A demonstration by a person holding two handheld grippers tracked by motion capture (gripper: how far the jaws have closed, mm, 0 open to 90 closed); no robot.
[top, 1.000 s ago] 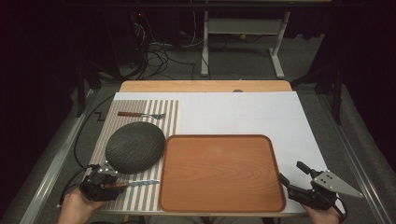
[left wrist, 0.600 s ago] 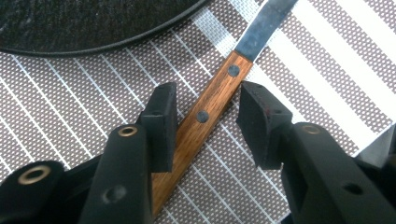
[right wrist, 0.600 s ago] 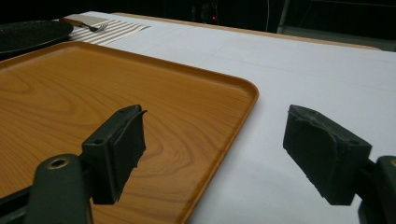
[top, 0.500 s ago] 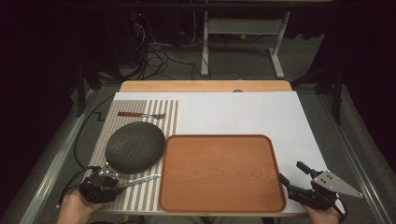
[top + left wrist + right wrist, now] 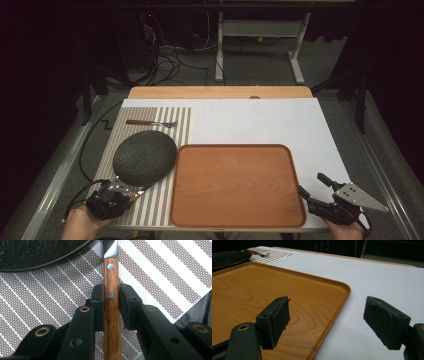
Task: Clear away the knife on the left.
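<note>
Knife (image 5: 111, 305) lies on the striped mat (image 5: 165, 200) at the near left of the surface, blade toward the dark plate (image 5: 144, 157). Left hand-held gripper (image 5: 111, 305): jaws have just been closing, now clamped on the wooden handle. Right hand-held gripper (image 5: 325, 320): jaws apart, over the near right corner of the tray (image 5: 235, 185). Fork (image 5: 150, 122) far left.

wooden-handled knife (image 5: 111, 305) flat on striped mat (image 5: 160, 270), between jaws.

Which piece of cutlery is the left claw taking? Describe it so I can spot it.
Find the striped placemat left of the wooden tray. At its near edge, below the dark plate, lies a wooden-handled knife. Unlike the fork at the far end, it sits between the left claw pads.
</note>
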